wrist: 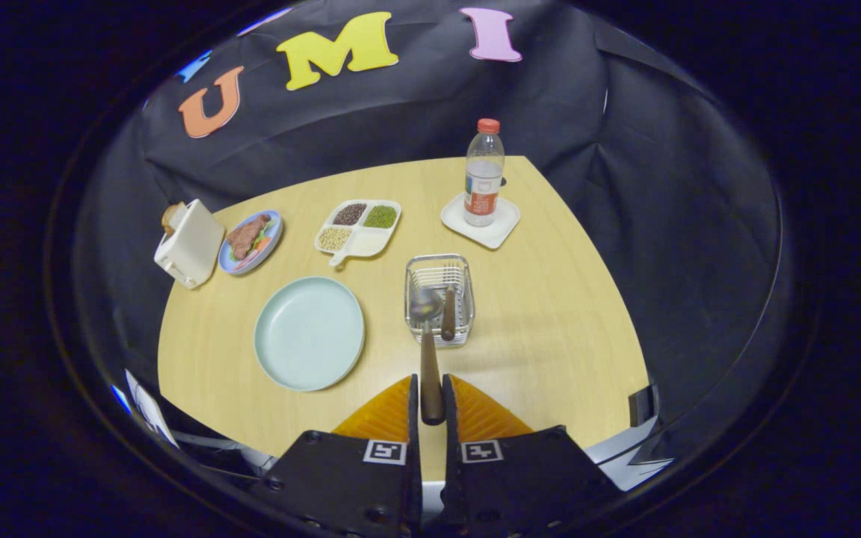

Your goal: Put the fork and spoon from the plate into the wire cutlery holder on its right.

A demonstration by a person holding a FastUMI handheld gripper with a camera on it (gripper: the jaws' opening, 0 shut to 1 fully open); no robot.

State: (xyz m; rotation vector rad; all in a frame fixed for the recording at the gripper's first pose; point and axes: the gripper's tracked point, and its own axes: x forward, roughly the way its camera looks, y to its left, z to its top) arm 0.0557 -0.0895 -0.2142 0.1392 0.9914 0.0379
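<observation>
Gripper clamped on the spoon handle, both fingers pressing it. Spoon bowl sits over the near edge of the wire cutlery holder. Fork already lies in the holder, handle toward the gripper. Plate left of the holder, bare. Further back on the table: divided tray, food plate, toaster, bottle on a coaster.
</observation>
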